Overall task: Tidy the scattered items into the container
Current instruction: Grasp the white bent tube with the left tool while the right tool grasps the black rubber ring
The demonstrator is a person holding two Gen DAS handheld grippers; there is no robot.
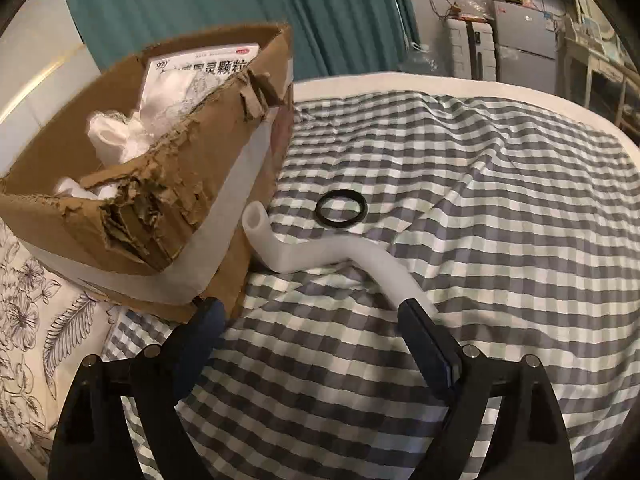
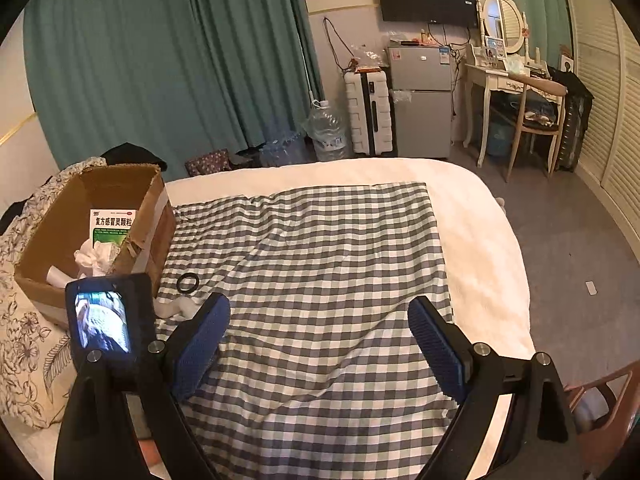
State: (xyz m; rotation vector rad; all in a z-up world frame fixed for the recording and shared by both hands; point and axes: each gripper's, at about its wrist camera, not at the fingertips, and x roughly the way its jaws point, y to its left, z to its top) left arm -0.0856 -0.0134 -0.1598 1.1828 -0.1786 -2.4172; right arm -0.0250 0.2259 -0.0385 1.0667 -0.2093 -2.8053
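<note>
Checked bedspread [image 1: 460,200] carries white tube [image 1: 320,252] and black ring [image 1: 341,211] beside cardboard box [image 1: 224,184]; left gripper [image 1: 308,312] and right gripper [image 2: 318,312] jaws both released, empty.

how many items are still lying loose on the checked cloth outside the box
2: a black ring on the cloth right of the cardboard box, and a bent white tube just nearer. None looks hidden.

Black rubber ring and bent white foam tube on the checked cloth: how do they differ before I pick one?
The black rubber ring is a small, dark, closed loop lying flat; the bent white foam tube is long, pale and snaking, open at its end. The ring lies clear of the torn cardboard box; the tube's open end lies right beside the box. The tube's other end runs behind a finger of the left tongs; the ring lies further off. Both lie outside the box.
</note>
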